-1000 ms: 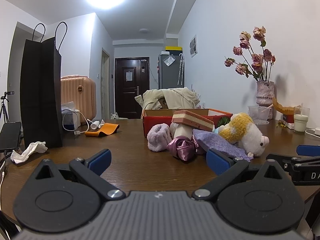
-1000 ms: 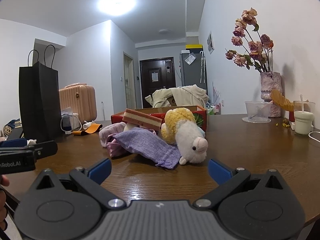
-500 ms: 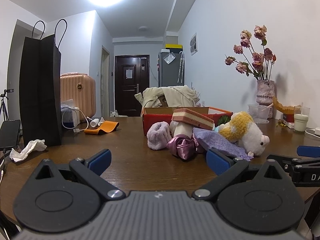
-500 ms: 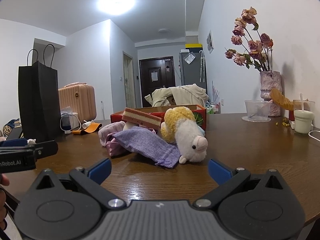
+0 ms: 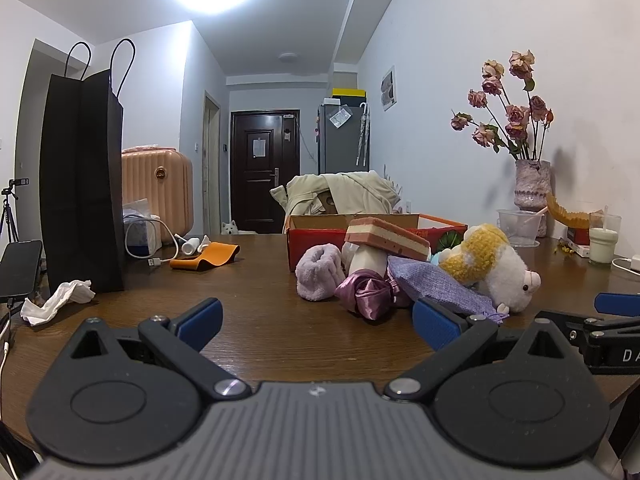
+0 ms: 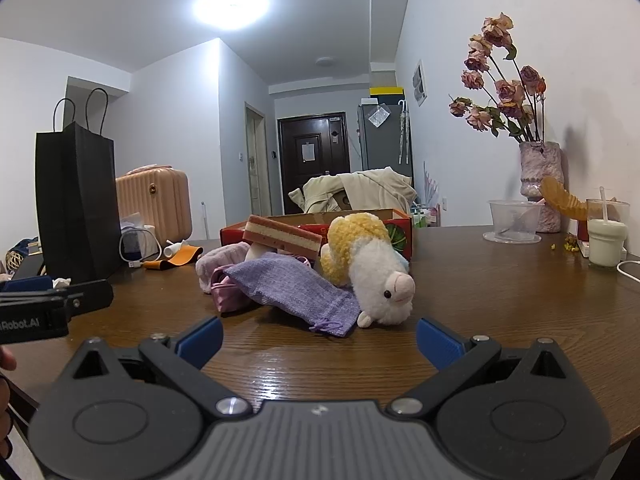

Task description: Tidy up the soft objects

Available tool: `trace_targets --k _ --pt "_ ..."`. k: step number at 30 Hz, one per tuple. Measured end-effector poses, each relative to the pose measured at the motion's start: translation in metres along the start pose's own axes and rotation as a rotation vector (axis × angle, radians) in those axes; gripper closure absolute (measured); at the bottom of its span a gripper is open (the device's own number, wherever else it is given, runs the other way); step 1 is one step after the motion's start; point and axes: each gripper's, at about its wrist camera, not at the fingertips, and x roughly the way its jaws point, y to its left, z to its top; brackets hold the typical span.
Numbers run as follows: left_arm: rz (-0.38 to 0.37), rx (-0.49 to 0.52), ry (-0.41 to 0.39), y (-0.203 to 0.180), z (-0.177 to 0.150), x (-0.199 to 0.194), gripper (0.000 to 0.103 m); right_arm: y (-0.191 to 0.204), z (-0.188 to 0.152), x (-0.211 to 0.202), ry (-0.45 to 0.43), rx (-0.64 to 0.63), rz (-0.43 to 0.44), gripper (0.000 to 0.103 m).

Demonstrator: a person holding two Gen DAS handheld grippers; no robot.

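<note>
A heap of soft things sits near the middle of a wooden table (image 6: 500,292), just in front of a red cardboard box (image 5: 436,227) that looks like the likely place for them. A plush lamb (image 6: 376,276) with a yellow woolly back lies nose-down at the right of the heap, its snout toward the camera, leaning on a purple cloth pouch (image 6: 296,294) whose drawstring end trails onto the wood. Behind them a pink-and-cream sponge block (image 5: 386,237) is propped across a white object, with a fluffy lilac roll (image 5: 320,272) and a shiny purple satin bundle (image 5: 366,292) at the left. Nothing has yet been picked up, so the sorting appears to be at its start.

The left hand-held gripper (image 5: 318,322) is held low over the near table edge, its 2 blue-padded fingers spread wide and empty, aimed at the left side of the heap. The right hand-held gripper (image 6: 319,338) is likewise spread wide and empty, lined up with the pouch and lamb, probably the easiest first pick as they lie nearest.

A black paper bag (image 5: 82,184) stands at the far left, well apart, and a vase of dried roses (image 6: 538,184) sits at the far right.
</note>
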Motion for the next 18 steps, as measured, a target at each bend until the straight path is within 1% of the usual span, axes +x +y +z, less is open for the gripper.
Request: trace_targets --k 18 --pt "0.0 -0.001 0.004 0.0017 -0.0002 0.0011 0.0 0.0005 -0.0016 -0.0007 0.004 0.0 -0.002 0.0"
